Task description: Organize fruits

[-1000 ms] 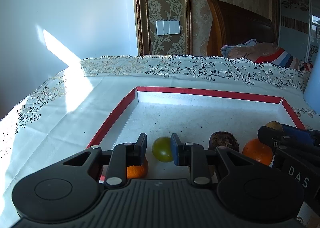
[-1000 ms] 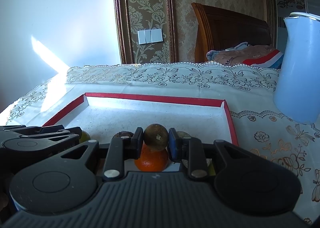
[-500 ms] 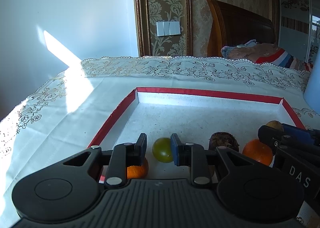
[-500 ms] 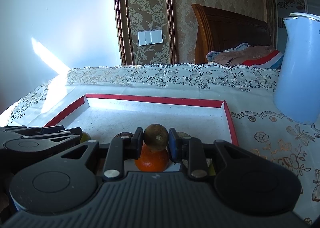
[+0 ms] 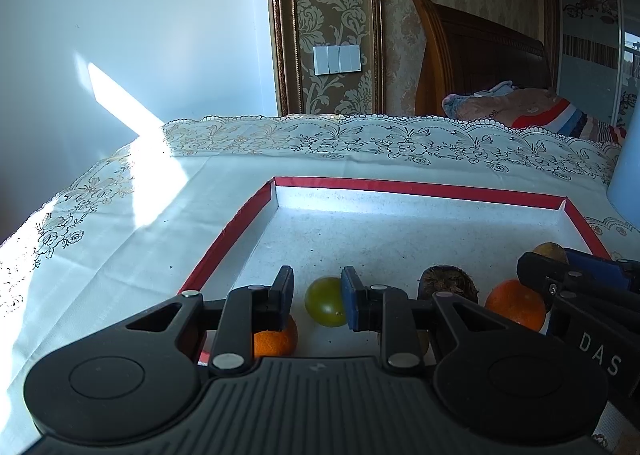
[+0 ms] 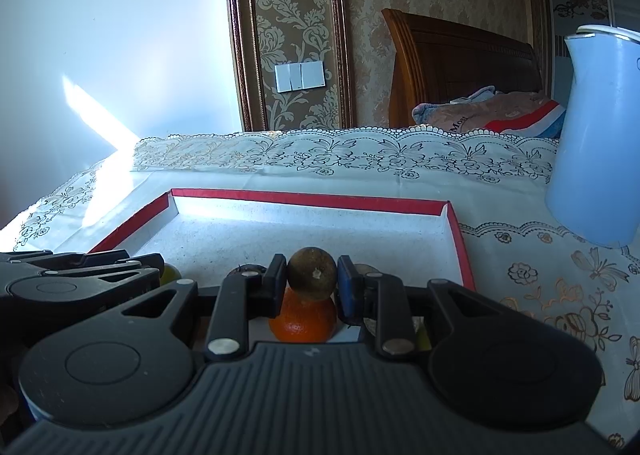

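A shallow white tray with a red rim (image 5: 224, 239) (image 6: 456, 231) lies on the table. My left gripper (image 5: 317, 297) is open over its near edge; a green round fruit (image 5: 325, 301) lies in the tray just past the fingertips, untouched, and an orange (image 5: 276, 341) lies under the left finger. My right gripper (image 6: 312, 281) is shut on a brown-green round fruit (image 6: 312, 273), held above an orange (image 6: 303, 319) (image 5: 515, 303). A dark brown fruit (image 5: 448, 281) lies between the grippers. Another fruit (image 6: 362, 270) is partly hidden behind the right finger.
A pale blue kettle (image 6: 596, 135) stands on the lace tablecloth (image 5: 104, 247) to the right of the tray. A wooden headboard (image 6: 460, 67) and folded bedding (image 6: 492, 111) lie beyond the table's far edge.
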A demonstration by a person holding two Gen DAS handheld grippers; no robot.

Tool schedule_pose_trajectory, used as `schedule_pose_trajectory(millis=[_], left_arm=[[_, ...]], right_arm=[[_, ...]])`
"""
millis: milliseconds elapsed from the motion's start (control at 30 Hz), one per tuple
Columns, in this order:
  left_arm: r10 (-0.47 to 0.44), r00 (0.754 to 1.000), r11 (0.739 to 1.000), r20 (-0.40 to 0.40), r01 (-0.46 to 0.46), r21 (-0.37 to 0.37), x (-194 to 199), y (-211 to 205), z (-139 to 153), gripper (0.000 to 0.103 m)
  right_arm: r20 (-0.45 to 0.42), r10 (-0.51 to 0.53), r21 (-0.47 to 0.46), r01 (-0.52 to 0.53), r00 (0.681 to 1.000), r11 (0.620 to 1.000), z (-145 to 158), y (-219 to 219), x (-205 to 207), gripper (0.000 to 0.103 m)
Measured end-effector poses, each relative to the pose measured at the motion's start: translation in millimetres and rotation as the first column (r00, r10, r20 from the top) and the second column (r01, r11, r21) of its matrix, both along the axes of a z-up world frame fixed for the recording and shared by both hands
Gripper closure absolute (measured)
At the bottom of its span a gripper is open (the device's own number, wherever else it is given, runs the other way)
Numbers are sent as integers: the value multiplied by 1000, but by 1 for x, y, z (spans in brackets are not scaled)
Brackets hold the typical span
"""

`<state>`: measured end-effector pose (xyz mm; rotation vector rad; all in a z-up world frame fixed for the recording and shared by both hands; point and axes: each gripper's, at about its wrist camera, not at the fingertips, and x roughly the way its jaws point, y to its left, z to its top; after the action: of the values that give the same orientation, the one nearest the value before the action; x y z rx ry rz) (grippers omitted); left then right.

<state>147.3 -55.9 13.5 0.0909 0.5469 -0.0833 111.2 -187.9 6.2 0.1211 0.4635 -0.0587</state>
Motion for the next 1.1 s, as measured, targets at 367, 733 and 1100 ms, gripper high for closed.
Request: schedule_pose_trajectory(millis=[367, 733, 1100], left_arm=[[-4, 1000, 1000, 15, 4, 9, -3, -2, -1, 77], [-7, 1000, 1000, 20, 7, 15, -4, -3, -2, 78], [-6, 1000, 1000, 19, 6, 17, -3, -3, -3, 78]], right_arm=[[5, 1, 1, -1, 1000, 1000, -1, 1, -2, 77], [9, 11, 3, -11, 1000, 1000, -2, 2, -5, 77], [10, 10, 4, -10, 1000, 1000, -2, 2, -5, 77]])
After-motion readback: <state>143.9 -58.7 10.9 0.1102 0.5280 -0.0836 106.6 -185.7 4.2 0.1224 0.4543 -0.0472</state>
